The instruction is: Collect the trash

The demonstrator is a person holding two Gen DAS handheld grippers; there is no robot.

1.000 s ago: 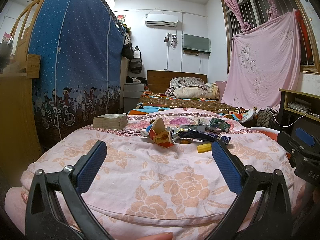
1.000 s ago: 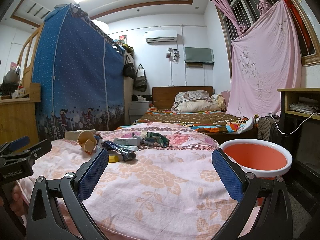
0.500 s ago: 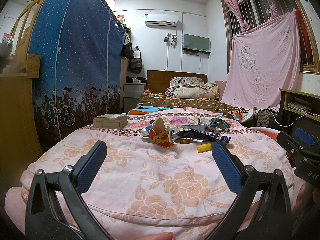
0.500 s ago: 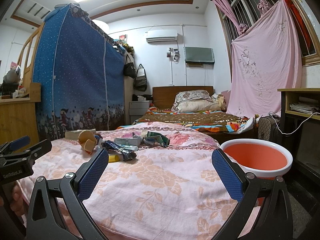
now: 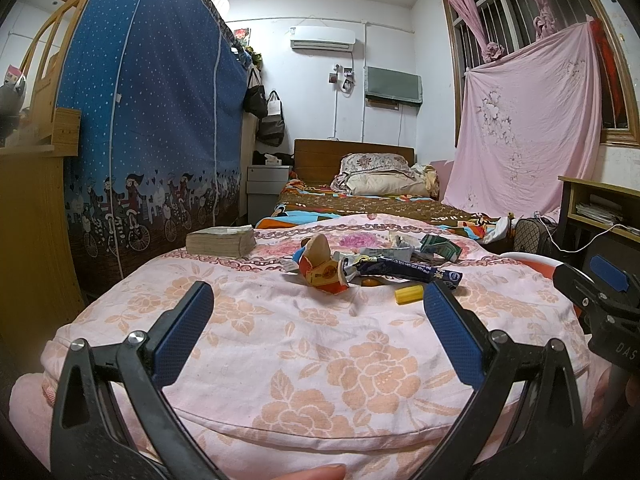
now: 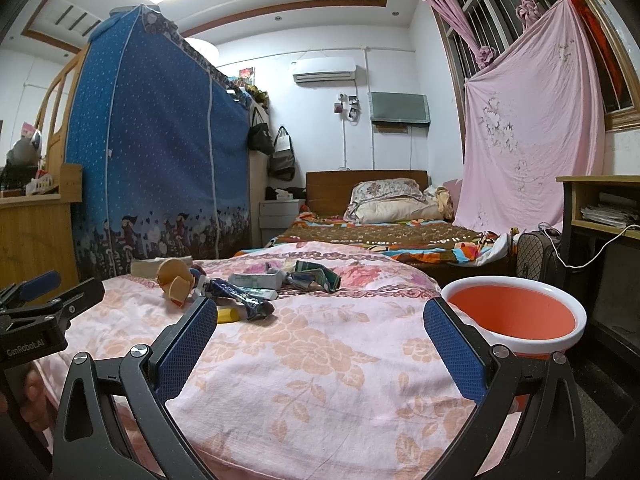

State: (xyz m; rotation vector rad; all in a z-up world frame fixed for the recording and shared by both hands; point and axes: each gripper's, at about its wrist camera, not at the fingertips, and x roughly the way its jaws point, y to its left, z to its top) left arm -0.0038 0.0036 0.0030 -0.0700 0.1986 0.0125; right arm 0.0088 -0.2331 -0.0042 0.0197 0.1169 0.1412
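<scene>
Both claws stand wide open and empty above the near edge of a surface covered with a pink flowered blanket (image 5: 320,360). The left claw (image 5: 318,336) has bare blanket between its fingers; the right claw (image 6: 320,344) also looks over bare blanket. The trash lies in one loose heap near the far edge: a crumpled orange wrapper (image 5: 322,270), a dark blue wrapper (image 5: 404,270), a small yellow piece (image 5: 409,294) just in front of it, and a green packet (image 5: 438,245) behind. A thick book (image 5: 220,240) rests at the far left corner, apart from the heap. An orange basin with a white rim (image 6: 512,314) stands just beside the blanket's right edge, lower than it. From the near edge up to the heap, the blanket is free.
</scene>
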